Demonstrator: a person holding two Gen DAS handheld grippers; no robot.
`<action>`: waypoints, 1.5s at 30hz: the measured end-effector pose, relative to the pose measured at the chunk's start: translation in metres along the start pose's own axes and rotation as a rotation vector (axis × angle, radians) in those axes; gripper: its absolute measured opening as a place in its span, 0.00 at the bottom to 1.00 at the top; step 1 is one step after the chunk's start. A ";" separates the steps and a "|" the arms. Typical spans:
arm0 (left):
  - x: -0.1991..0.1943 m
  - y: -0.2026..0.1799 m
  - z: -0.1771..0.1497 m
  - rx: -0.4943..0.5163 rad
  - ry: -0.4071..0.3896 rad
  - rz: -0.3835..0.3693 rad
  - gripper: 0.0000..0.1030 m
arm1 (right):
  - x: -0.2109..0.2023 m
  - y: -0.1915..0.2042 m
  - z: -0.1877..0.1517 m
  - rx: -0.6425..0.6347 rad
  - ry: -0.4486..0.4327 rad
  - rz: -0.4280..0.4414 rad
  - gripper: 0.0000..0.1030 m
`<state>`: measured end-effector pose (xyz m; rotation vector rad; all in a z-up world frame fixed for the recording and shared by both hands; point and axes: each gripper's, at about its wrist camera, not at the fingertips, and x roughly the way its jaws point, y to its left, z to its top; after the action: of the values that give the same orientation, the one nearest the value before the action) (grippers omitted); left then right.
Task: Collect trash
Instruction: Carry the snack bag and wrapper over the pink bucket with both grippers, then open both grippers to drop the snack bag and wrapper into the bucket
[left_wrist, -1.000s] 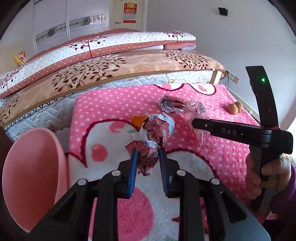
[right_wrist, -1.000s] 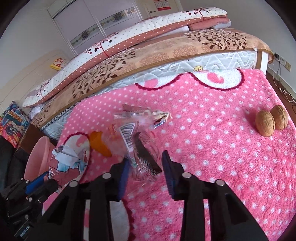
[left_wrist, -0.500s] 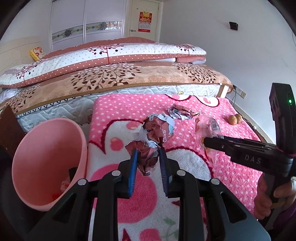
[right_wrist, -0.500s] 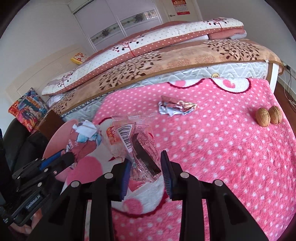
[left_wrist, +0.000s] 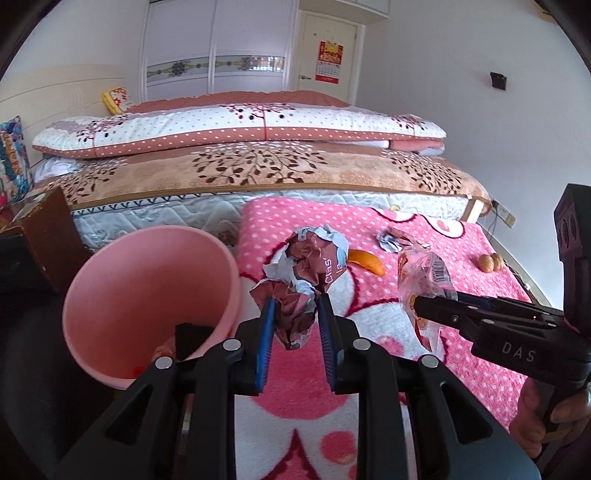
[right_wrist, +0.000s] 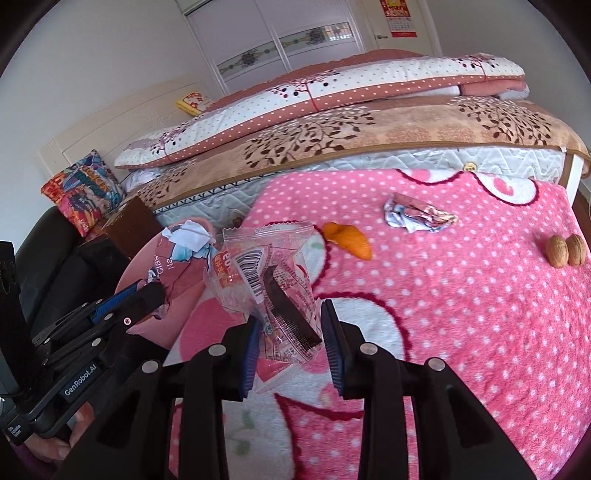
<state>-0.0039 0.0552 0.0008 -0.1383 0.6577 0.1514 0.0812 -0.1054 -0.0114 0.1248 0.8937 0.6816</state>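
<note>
Left tool (left_wrist: 295, 317) is clamped on a crumpled maroon wrapper (left_wrist: 306, 269), held above the pink blanket (left_wrist: 480, 306) just beside the pink bin (left_wrist: 147, 288). Right tool (right_wrist: 290, 332) is clamped on a clear plastic packet (right_wrist: 266, 277). An orange peel (right_wrist: 349, 238), a foil wrapper (right_wrist: 413, 216) and two walnuts (right_wrist: 565, 251) lie on the blanket.

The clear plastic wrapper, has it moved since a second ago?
Yes. The clear plastic wrapper, then covering the orange peel, now hangs left of it, nearer the pink bin.
</note>
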 end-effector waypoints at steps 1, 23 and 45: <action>-0.002 0.004 0.000 -0.008 -0.005 0.006 0.23 | 0.001 0.004 0.001 -0.007 0.000 0.006 0.30; -0.007 0.097 -0.005 -0.198 -0.018 0.153 0.23 | 0.062 0.099 0.043 -0.157 0.052 0.146 0.30; 0.002 0.146 -0.011 -0.284 0.015 0.206 0.31 | 0.124 0.138 0.052 -0.194 0.144 0.189 0.31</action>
<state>-0.0358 0.1966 -0.0207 -0.3455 0.6622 0.4429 0.1059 0.0861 -0.0110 -0.0142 0.9557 0.9591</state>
